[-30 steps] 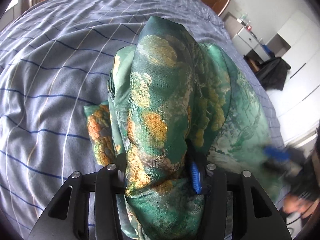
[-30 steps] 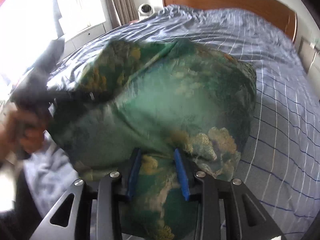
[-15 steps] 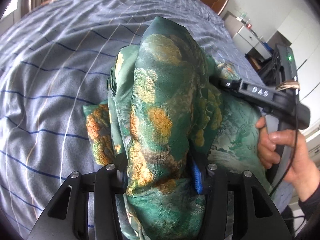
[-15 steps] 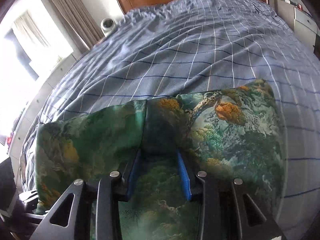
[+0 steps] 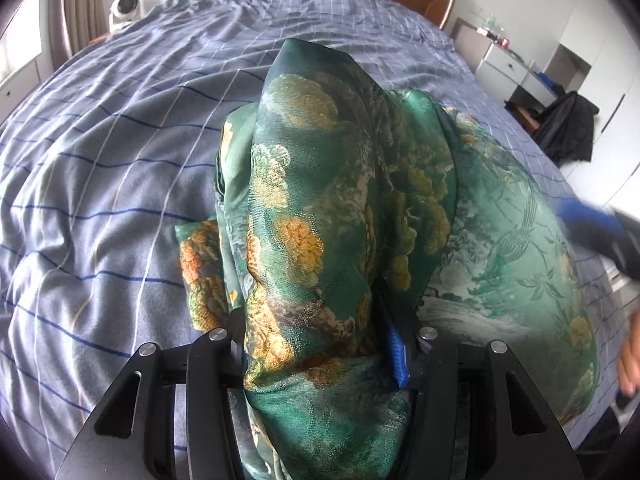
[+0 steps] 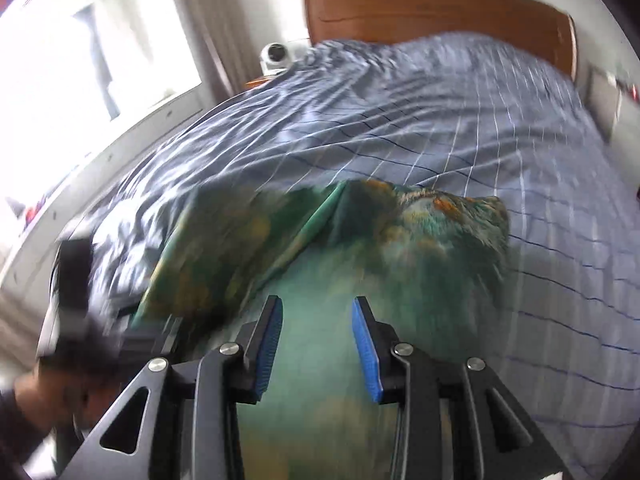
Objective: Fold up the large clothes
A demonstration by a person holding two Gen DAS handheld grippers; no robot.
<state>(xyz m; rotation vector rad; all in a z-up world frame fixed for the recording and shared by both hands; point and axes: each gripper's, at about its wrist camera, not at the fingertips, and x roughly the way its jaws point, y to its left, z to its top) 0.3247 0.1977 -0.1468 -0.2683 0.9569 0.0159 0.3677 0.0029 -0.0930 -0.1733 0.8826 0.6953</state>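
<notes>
A large green garment (image 5: 344, 184) printed with gold and orange flowers lies on the blue checked bed (image 5: 100, 160). My left gripper (image 5: 316, 320) is shut on a thick bunched fold of it, which rises in a hump ahead of the fingers. In the right wrist view the garment (image 6: 420, 240) is blurred and spreads flat under my right gripper (image 6: 318, 308). Its blue pads (image 6: 364, 344) stand apart with their inner faces bare and nothing pinched. The right gripper (image 5: 596, 224) shows as a blur at the cloth's right edge.
A wooden headboard (image 6: 440, 12) closes the far end of the bed. A white round device (image 5: 126, 8) sits by the left bedside, near a bright window (image 6: 100, 40). White drawers (image 5: 504, 64) and a dark coat (image 5: 568, 128) stand to the right. A hand (image 6: 24, 400) shows lower left.
The right gripper and its hand have pulled back from over the garment to its right edge. Cloth no longer covers the right pads. The left gripper keeps its hold on the fold.
</notes>
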